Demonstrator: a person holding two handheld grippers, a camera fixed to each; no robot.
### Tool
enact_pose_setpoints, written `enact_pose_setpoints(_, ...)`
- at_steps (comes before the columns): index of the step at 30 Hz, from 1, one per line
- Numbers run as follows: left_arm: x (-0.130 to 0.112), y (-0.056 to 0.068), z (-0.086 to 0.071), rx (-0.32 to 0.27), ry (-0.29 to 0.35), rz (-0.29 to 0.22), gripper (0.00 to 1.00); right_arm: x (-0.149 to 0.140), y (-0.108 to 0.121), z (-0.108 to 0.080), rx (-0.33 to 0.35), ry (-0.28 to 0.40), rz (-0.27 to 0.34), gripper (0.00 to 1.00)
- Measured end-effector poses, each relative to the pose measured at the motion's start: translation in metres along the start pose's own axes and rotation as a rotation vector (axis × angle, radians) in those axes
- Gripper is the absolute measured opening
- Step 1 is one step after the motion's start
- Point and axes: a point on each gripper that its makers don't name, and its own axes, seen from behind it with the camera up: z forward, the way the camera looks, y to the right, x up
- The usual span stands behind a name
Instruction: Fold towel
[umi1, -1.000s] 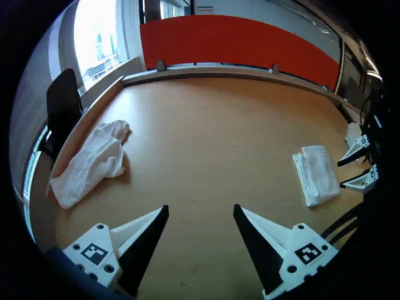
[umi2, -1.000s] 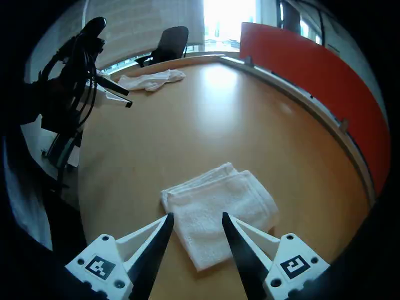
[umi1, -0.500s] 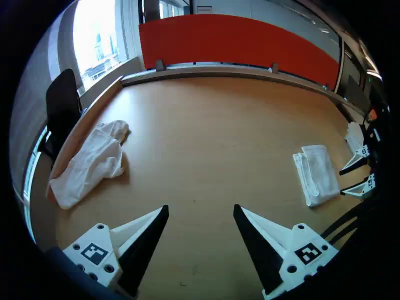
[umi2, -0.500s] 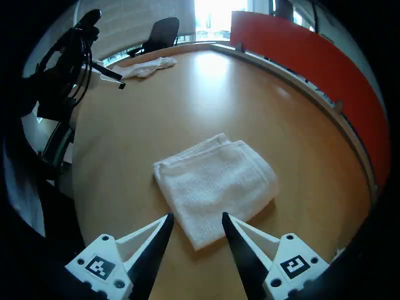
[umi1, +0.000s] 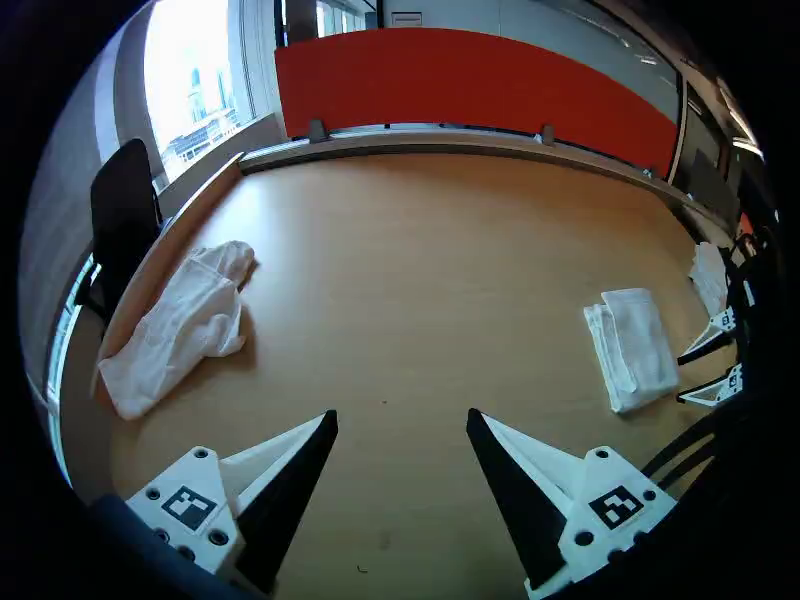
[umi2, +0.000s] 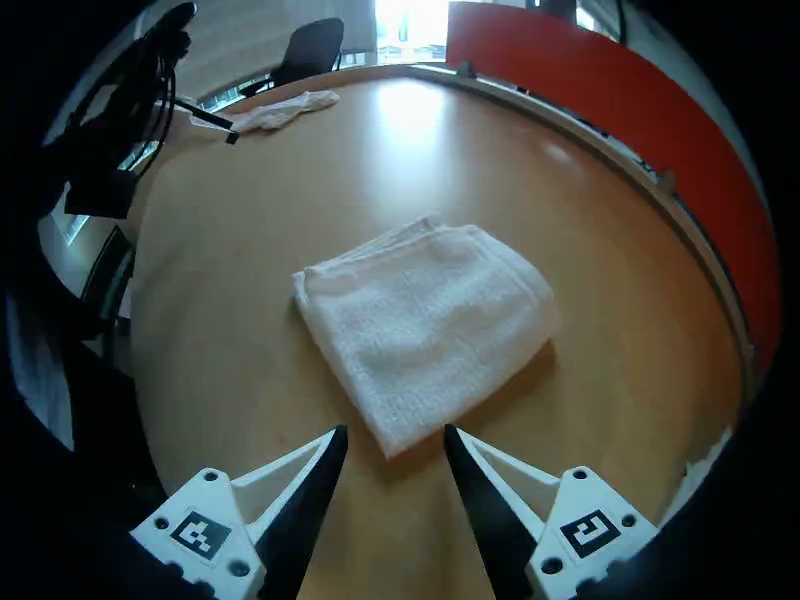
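A: We log the left gripper (umi1: 400, 411) first: jaws wide apart over bare table (umi1: 420, 250).

B: On the right gripper (umi2: 394, 428) our jaws are parted, but narrower. The near corner of the folded towel (umi2: 425, 325) falls in the gap at the tips; we cannot tell whether it touches.

A: From our left jaws that folded towel (umi1: 632, 348) lies ahead, well off right. A crumpled towel (umi1: 180, 325) lies ahead-left, by the table's edge.

B: Farthest ahead we note a red partition (umi1: 470, 80).

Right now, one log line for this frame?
left tool: open, empty, above light wooden table | right tool: open, facing folded white terry towel, not gripping | crumpled white towel: at table edge
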Motion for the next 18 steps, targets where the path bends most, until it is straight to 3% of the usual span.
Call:
enact_pose_setpoints(11, 0.0003, 0.0015, 0.0004, -0.002, 0.001, 0.001, 0.96, -0.0103, -0.0005, 0.0061, -0.009, -0.016, 0.020, 0.50)
enact_pose_setpoints(18, 0.0008, 0.0024, 0.0005, -0.003, 0.002, 0.000, 0.96, -0.0101, -0.0013, 0.0099, -0.008, -0.016, 0.027, 0.31)
